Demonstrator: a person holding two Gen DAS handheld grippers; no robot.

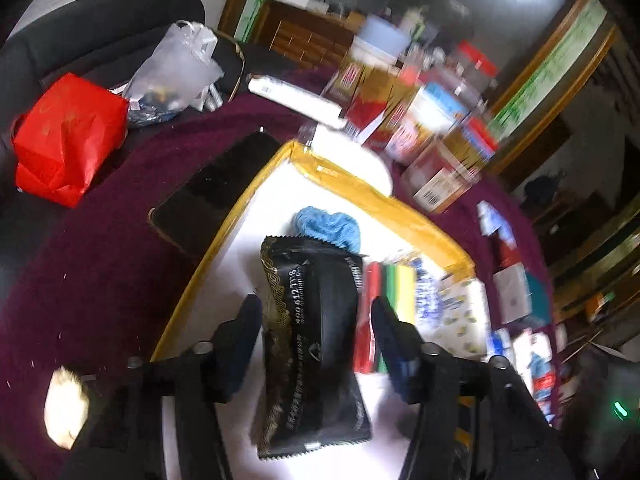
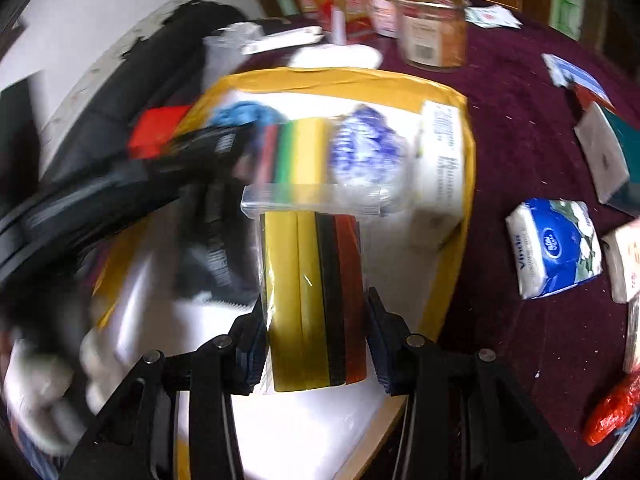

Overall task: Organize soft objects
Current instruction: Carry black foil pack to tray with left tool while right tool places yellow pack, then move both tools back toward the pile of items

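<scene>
The left gripper (image 1: 316, 320) stands over a white tray with a yellow rim (image 1: 352, 178) on the maroon tablecloth (image 1: 100, 240). Its jaws are apart, and a black foil packet (image 1: 312, 344) lies on the tray between them, touched by neither pad. Beyond the packet lie a blue cloth (image 1: 330, 226) and a pack of coloured sponges (image 1: 386, 284). The right gripper (image 2: 316, 340) has its jaws clamped on a second clear pack of sponges (image 2: 314, 296) in yellow, black and red, held above the same tray. A blue tissue pack (image 2: 556, 248) lies on the tablecloth to the right, apart from the tray.
</scene>
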